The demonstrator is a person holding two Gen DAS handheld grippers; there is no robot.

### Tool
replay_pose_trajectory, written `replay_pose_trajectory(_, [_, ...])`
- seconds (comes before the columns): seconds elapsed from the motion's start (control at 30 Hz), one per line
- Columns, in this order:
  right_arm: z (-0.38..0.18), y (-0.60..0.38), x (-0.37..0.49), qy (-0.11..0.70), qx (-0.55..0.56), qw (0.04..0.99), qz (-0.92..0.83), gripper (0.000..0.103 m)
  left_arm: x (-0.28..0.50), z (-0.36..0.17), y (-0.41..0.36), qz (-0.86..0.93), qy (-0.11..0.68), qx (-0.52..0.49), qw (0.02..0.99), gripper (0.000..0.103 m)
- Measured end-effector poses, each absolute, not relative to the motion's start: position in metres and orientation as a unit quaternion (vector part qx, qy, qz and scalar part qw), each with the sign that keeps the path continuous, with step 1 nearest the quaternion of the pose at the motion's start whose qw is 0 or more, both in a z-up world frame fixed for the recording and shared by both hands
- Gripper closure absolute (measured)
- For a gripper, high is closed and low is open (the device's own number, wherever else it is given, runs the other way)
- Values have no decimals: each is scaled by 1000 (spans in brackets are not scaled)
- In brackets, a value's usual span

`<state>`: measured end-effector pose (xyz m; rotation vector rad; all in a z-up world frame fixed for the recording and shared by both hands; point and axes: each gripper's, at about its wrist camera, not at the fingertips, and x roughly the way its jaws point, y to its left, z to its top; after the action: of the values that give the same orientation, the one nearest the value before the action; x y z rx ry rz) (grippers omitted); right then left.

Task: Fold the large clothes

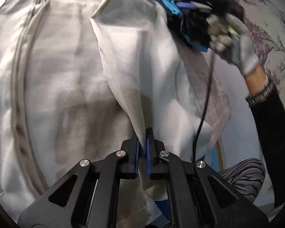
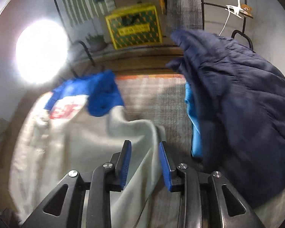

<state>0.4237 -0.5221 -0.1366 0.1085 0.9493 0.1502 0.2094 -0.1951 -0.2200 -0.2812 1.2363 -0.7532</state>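
A large cream-white garment (image 1: 66,72) with red lettering and a blue collar (image 2: 104,98) lies spread on a checked grey cover (image 2: 157,98). In the left wrist view my left gripper (image 1: 142,140) is shut on a raised fold of this garment, and the cloth runs out from between its blue pads. In the right wrist view my right gripper (image 2: 144,146) stands open above the garment's right edge (image 2: 142,133). A ridge of cloth passes under the gap and the pads do not press on it. A grey-gloved hand (image 1: 233,38) holds that gripper at the upper right of the left wrist view.
A navy quilted jacket (image 2: 241,110) with a light blue cloth (image 2: 194,125) is heaped right of the garment. A yellow and green box (image 2: 134,28) stands behind on a wooden ledge. A bright lamp (image 2: 41,53) glares at the left. A black cable (image 1: 205,102) hangs by the garment's edge.
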Motion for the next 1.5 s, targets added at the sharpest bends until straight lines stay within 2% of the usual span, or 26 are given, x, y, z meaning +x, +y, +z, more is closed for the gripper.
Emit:
replay_pose_trajectory(0.03, [-128,-525,412,452,64,886,82,71,207,-216,-193,-343,559,-129,744,92])
replay_pose_trajectory(0.1, [-112,-533,381,446,89,885,100,70,199,-210,-187,-346,551,-134,747,68])
replay_pose_trajectory(0.17, [-100,-537,347,443,109,882,116,67,192,-205,-185,-349,548,-136,748,64])
replay_pose_trajectory(0.43, [-108,-526,204,471,139,853,174,56,161,-220,-175,-351,574,-147,725,64])
replay_pose_trajectory(0.5, [-126,-515,176,484,148,841,190,48,156,-223,-174,-353,580,-159,716,64])
replay_pose_trajectory(0.7, [-188,-484,147,539,149,801,216,47,147,-229,-172,-353,586,-192,704,64])
replay_pose_trajectory(0.73, [-198,-478,147,548,149,793,218,47,147,-230,-171,-352,588,-199,700,66])
replay_pose_trajectory(0.8, [-212,-474,152,562,150,784,218,48,146,-233,-175,-354,590,-202,697,79])
replay_pose_trajectory(0.83, [-219,-471,154,568,150,779,219,49,145,-234,-175,-356,590,-203,696,81])
replay_pose_trajectory(0.87, [-227,-466,155,576,148,773,221,61,145,-234,-177,-359,589,-207,694,86])
replay_pose_trajectory(0.9, [-231,-463,157,581,146,769,225,87,145,-234,-176,-360,588,-209,693,91])
replay_pose_trajectory(0.93, [-234,-458,157,584,145,764,233,94,145,-233,-176,-360,587,-212,694,92])
replay_pose_trajectory(1.0, [-227,-454,155,580,122,774,225,101,144,-229,-177,-365,583,-226,689,93])
replay_pose_trajectory(1.13, [-189,-462,140,549,92,800,225,103,137,-215,-193,-397,571,-237,679,94])
replay_pose_trajectory(1.23, [-170,-476,128,540,78,810,213,103,130,-214,-216,-410,569,-192,687,94])
replay_pose_trajectory(1.47, [-226,-460,134,600,36,781,168,102,128,-227,-222,-396,583,-130,697,94])
replay_pose_trajectory(1.5, [-227,-458,134,599,34,780,175,99,126,-223,-220,-396,579,-117,704,94])
